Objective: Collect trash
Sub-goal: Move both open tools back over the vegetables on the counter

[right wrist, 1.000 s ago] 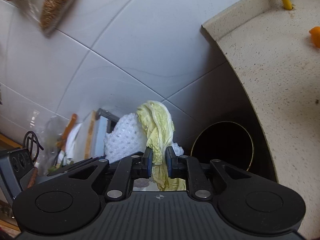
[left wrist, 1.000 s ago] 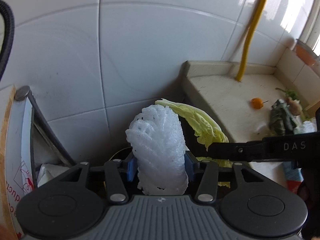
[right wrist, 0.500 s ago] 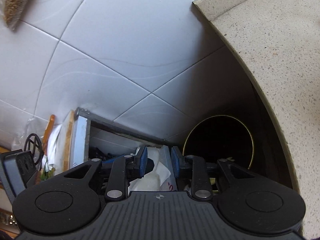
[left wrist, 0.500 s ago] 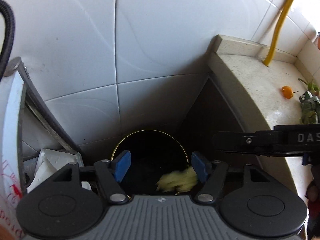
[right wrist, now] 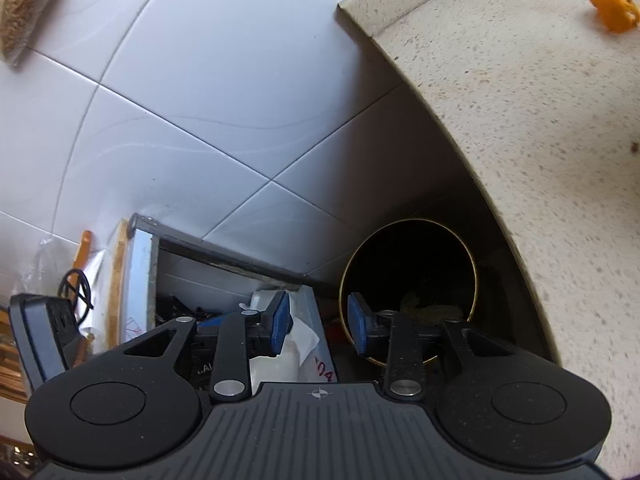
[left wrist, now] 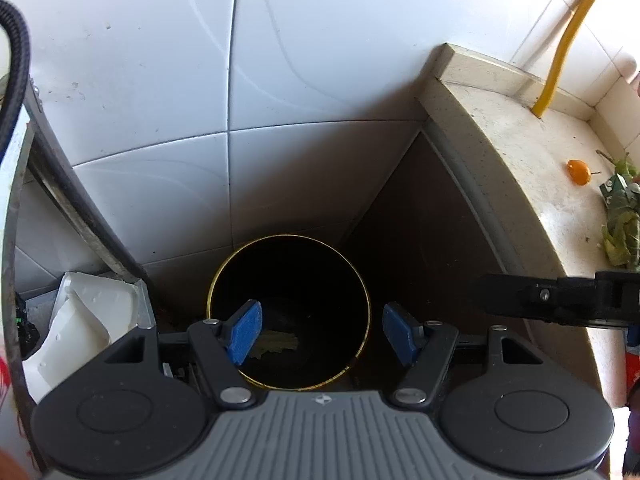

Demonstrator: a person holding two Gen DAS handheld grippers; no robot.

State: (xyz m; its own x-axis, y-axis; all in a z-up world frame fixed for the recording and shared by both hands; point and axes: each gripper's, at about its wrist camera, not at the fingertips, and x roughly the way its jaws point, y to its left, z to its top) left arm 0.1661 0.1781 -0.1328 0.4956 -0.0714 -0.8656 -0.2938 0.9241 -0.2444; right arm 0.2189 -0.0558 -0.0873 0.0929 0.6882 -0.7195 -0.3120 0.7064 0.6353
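Both tongs hang released above the dark bin (left wrist: 288, 312): left tongs (left wrist: 322, 332), right tongs (right wrist: 318, 322). Only the left view shows green scraps (left wrist: 620, 224) on the surface (left wrist: 520, 152).

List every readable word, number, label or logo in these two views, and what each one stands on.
"04": red print, cut off, on the white packet in the open cabinet beside the bin.
Red print on the white panel at the left edge: too cropped to read.
White letters on a dark item behind the right tool: too small to read.
A compass-like mark, no words, on each tool body, left tool included.
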